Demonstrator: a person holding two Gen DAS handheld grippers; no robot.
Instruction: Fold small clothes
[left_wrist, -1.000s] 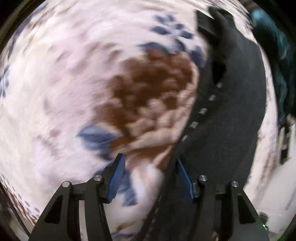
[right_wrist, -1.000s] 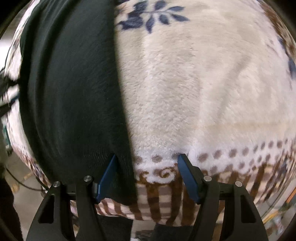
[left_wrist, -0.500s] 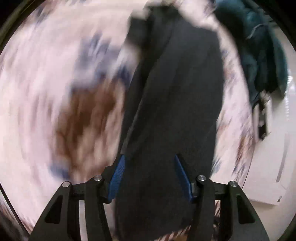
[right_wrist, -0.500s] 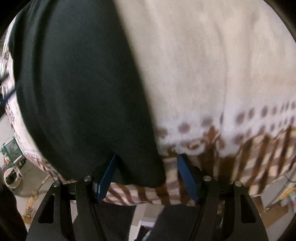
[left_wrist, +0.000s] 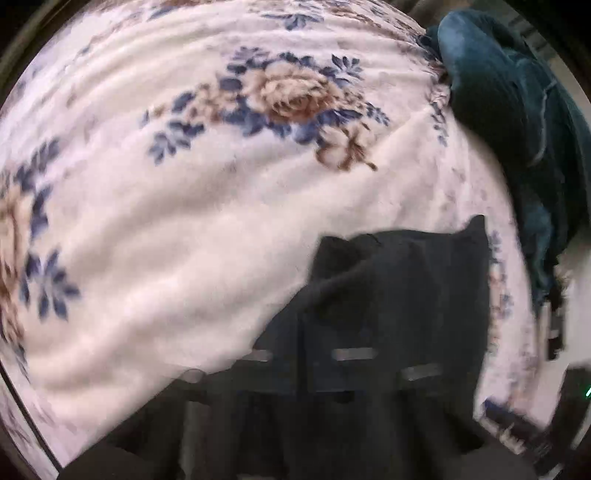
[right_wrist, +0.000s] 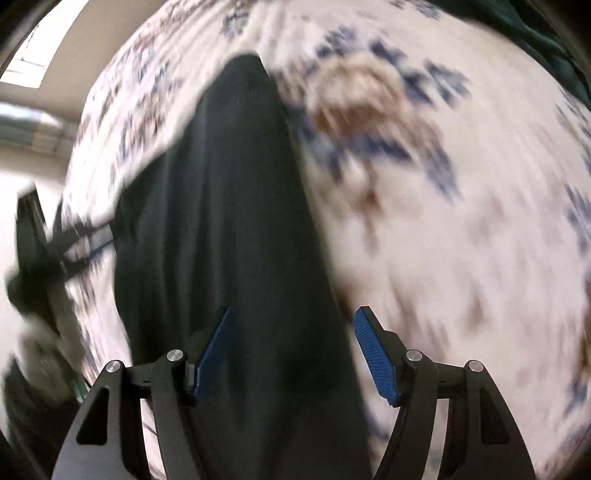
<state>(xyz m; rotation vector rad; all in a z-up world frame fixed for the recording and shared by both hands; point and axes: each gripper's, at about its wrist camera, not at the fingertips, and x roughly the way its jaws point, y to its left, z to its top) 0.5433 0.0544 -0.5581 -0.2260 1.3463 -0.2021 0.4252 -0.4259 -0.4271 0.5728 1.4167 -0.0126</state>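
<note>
A small dark garment (left_wrist: 399, 295) lies on a white blanket with blue and brown flowers (left_wrist: 184, 221). In the left wrist view the garment fills the lower right and drapes over the lens foreground, so my left gripper's fingers are hidden. In the right wrist view the same dark garment (right_wrist: 229, 206) runs lengthwise up the frame and passes between the fingers. My right gripper (right_wrist: 291, 350) is open, its blue pads (right_wrist: 375, 354) spread apart on either side of the cloth. This view is blurred by motion.
A teal garment (left_wrist: 517, 110) is heaped at the blanket's far right edge. The blanket's right edge drops to a pale floor (left_wrist: 576, 332). In the right wrist view a dark object (right_wrist: 33, 236) stands off the blanket's left edge.
Both views swung fast. The left camera now looks across the blanket with the dark garment bunched low over its fingers. The right gripper turned to look along the garment's length.
</note>
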